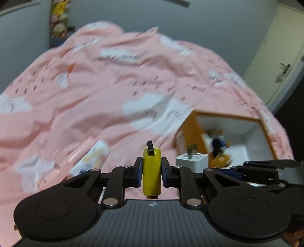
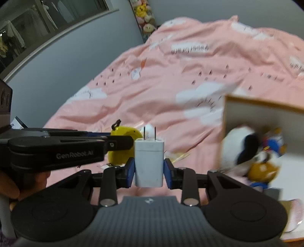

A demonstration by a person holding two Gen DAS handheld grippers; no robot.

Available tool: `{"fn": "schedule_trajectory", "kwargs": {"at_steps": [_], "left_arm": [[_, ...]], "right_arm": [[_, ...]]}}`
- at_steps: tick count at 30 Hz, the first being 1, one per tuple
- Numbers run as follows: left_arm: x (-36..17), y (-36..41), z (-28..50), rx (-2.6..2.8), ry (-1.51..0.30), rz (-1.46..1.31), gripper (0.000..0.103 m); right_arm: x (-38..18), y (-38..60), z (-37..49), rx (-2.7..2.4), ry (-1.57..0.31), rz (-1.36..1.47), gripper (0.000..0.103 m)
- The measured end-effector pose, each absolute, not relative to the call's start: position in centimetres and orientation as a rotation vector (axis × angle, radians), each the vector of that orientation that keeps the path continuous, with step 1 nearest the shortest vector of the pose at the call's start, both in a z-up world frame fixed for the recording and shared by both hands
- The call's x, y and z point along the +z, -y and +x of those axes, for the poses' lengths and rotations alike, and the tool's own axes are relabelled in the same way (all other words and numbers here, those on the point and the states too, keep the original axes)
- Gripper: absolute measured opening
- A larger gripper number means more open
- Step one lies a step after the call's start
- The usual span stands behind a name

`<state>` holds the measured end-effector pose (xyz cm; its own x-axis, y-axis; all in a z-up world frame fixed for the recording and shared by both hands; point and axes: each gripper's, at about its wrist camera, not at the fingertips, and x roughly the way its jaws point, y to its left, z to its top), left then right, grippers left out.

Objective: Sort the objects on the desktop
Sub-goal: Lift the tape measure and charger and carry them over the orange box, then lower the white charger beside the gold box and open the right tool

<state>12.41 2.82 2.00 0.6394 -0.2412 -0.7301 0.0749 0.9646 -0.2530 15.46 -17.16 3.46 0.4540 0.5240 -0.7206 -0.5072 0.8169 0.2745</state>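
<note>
My left gripper [image 1: 151, 172] is shut on a slim yellow gadget [image 1: 151, 171] with a black tab at its far end, held above the pink bedspread [image 1: 114, 85]. My right gripper [image 2: 149, 170] is shut on a white charger plug [image 2: 149, 163], prongs pointing away. Each view catches the other hand's load: the white charger plug [image 1: 191, 162] just right of the left fingers, the yellow gadget [image 2: 124, 147] behind the left gripper's black arm [image 2: 66, 150]. An open box [image 1: 237, 140] with orange sides and white inside sits to the right, holding several small toys [image 2: 254, 152].
A small printed packet [image 1: 91, 159] lies on the bedspread left of the left gripper. Grey walls [image 1: 133, 15] rise behind the bed, with plush toys [image 2: 145, 17] stacked in the far corner. A hand [image 2: 11, 186] shows at the left edge of the right wrist view.
</note>
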Motion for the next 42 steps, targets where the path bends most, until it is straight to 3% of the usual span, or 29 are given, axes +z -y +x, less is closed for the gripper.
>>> {"fn": "schedule_trajectory", "kwargs": {"at_steps": [10,15,26,36,42], "left_arm": [[5.8,3.5,14.5,-0.412,-0.795,-0.240,0.022],[5.3,6.8,15.7,-0.512,-0.821,-0.261,0.022],[2.7,10.5,17.1,-0.582,-0.926,-0.268,0.022],[1.3,11.7,18.4,-0.570,-0.984,-0.255,0.022],[0.7,12.3,19.0,-0.565,-1.018,-0.248,0.022]], "right_arm": [[7.9,28.5,18.0,0.427,-1.014,-0.056,0.034],[5.6,32.4,20.2,0.313,-1.161,-0.137,0.034],[-4.5,37.0,25.0,0.262,-1.473,-0.040,0.034],[-7.3,37.1,25.5,0.311,-1.552,0.006,0.035],[-6.3,38.1,25.6,0.349,-1.545,0.109,0.036]]}}
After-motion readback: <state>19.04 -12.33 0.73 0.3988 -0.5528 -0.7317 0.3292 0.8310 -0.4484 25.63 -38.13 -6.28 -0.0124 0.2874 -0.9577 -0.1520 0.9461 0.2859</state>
